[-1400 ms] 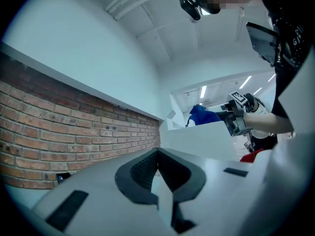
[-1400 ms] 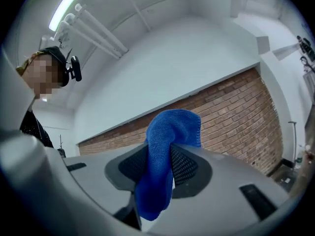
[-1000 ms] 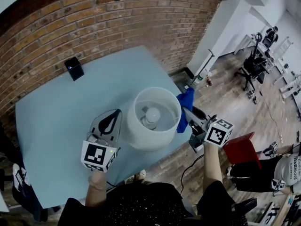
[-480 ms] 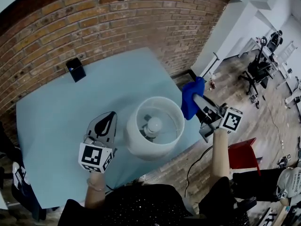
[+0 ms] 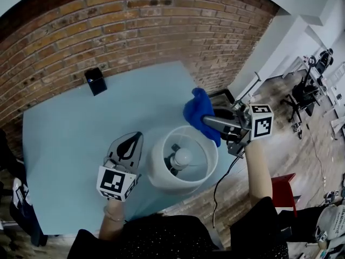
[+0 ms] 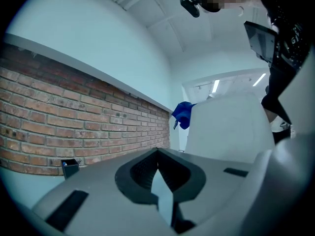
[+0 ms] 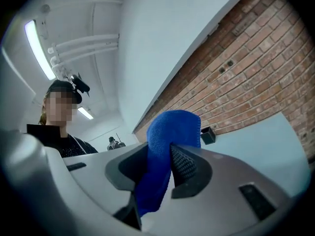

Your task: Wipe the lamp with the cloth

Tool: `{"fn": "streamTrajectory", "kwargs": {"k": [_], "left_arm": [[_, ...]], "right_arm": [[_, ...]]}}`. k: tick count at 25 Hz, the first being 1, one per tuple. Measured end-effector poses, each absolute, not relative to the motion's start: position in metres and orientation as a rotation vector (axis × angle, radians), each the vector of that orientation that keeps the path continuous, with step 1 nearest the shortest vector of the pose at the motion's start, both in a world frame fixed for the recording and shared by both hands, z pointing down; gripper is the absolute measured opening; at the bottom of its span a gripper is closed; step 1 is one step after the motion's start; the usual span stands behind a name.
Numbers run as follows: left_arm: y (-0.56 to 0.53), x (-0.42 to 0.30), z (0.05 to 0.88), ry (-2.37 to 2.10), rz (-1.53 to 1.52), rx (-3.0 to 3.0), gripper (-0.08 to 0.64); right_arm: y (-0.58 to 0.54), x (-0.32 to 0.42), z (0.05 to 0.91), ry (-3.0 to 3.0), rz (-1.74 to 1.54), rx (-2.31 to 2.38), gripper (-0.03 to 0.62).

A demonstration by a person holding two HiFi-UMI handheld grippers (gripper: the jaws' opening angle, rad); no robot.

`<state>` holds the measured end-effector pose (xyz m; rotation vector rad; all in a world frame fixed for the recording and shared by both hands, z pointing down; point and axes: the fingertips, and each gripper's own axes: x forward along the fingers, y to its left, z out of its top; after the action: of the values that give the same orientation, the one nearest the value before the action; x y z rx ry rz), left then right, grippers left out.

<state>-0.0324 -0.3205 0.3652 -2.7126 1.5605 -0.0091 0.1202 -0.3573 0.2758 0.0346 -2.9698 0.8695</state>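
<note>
A brick wall (image 5: 108, 26) fills the top of the head view, and below it a pale blue table (image 5: 70, 128) takes up the left and middle of the frame. The lamp (image 5: 183, 169) stands near the table's lower right edge, just right of centre. It has a white drum shade, seen from above with its open top showing. The left gripper (image 5: 132, 142) sits just left of the shade at lower centre and points up the frame. Its jaws are clenched tip to tip with nothing between them, and a cube with a black-and-white square marker rides on its near end. The right gripper (image 5: 211, 122) comes in from the right, above the shade's upper right rim, and points left. It carries a marker cube too, and its jaws are clamped on the cloth (image 5: 200, 112). The cloth is a bright blue bunch that bulges out past the jaw tips and hangs against the upper right of the shade; whether it touches the rim cannot be told. A black box (image 5: 96, 81) stands at the table's far edge by the wall, upper left, well apart from the lamp. Any marking on it is too small to read. The bulb (image 5: 183, 156) shows white inside the shade.
</note>
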Motion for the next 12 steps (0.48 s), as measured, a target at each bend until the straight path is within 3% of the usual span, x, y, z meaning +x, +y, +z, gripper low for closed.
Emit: {"fn": "streamTrajectory", "kwargs": {"k": [12], "left_arm": [[-0.316, -0.039, 0.386, 1.661, -0.089, -2.704, 0.009]], "right_arm": [[-0.406, 0.097, 0.423, -2.562, 1.011, -0.081, 0.123]]}}
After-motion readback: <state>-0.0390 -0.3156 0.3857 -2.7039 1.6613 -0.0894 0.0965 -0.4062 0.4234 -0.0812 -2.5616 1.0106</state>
